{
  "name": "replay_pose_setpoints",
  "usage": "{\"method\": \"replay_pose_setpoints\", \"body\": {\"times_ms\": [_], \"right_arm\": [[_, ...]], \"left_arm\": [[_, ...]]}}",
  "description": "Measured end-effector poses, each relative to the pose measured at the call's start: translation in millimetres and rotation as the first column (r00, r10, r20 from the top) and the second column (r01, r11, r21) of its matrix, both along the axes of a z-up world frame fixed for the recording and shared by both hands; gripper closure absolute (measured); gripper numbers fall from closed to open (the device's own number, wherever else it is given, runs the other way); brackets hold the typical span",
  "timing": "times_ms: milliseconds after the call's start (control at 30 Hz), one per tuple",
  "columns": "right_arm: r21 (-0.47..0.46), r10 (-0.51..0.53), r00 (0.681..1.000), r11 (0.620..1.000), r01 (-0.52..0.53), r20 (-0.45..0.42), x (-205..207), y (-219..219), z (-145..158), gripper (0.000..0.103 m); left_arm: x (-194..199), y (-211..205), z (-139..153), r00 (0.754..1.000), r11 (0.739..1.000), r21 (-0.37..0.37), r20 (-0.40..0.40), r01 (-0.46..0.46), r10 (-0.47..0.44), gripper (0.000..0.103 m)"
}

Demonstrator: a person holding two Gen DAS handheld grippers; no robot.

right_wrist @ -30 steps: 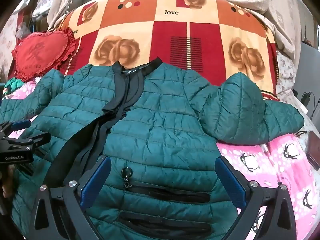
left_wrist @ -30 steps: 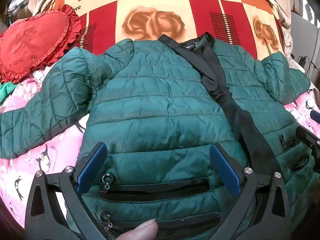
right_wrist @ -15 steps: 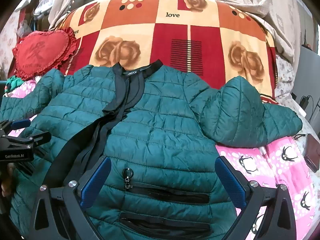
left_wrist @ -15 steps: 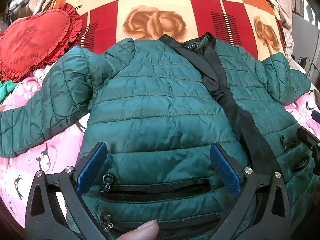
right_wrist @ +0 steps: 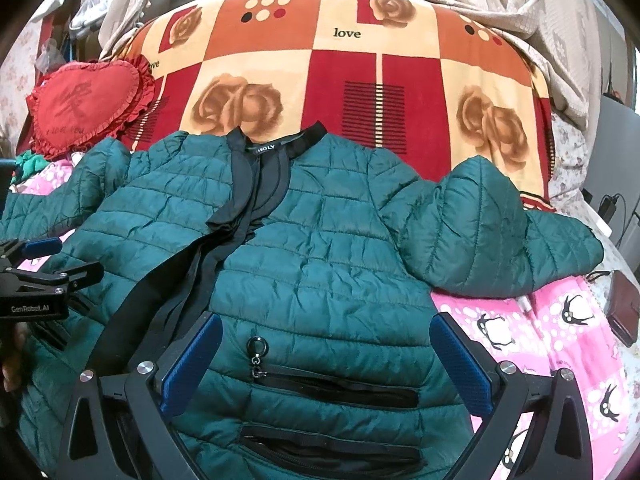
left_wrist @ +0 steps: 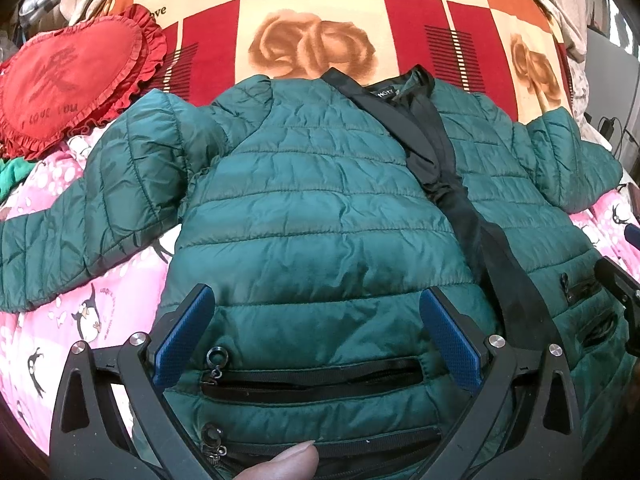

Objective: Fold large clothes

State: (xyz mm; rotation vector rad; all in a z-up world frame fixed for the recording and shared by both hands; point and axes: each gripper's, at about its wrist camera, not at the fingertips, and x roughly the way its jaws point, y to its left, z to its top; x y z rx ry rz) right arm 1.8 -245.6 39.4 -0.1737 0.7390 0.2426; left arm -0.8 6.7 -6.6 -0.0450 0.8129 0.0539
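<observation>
Jacket (left_wrist: 320,216) lies front-up on the bed, collar at 12 o'clock. My left gripper (left_wrist: 316,340) and right gripper (right_wrist: 324,364) are spread wide, grasping nothing, over the hem. Folding not started; next, a sleeve needs pinching.

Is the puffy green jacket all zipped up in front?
No, the quilted green puffer jacket lies with its front parted near the collar, where the black lining shows between the two black edges.
</observation>
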Motion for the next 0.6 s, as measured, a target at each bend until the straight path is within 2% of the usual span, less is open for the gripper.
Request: {"method": "replay_pose_setpoints", "body": {"times_ms": [467,600], "right_arm": [[0.001,-0.001,1.000,1.000,0.001,0.005,-0.5,0.7,0.1,0.000],[0.000,0.001,1.000,1.000,-0.001,0.005,-0.9,0.2,0.3,0.000]], "left_arm": [[0.3,2.6,-3.9,1.000,0.999,-0.029,-0.005,-0.016,0.016,0.000],[3.5,9.5,2.1,1.000,0.995,-0.102,0.027,-0.007,0.009,0.000]]}}
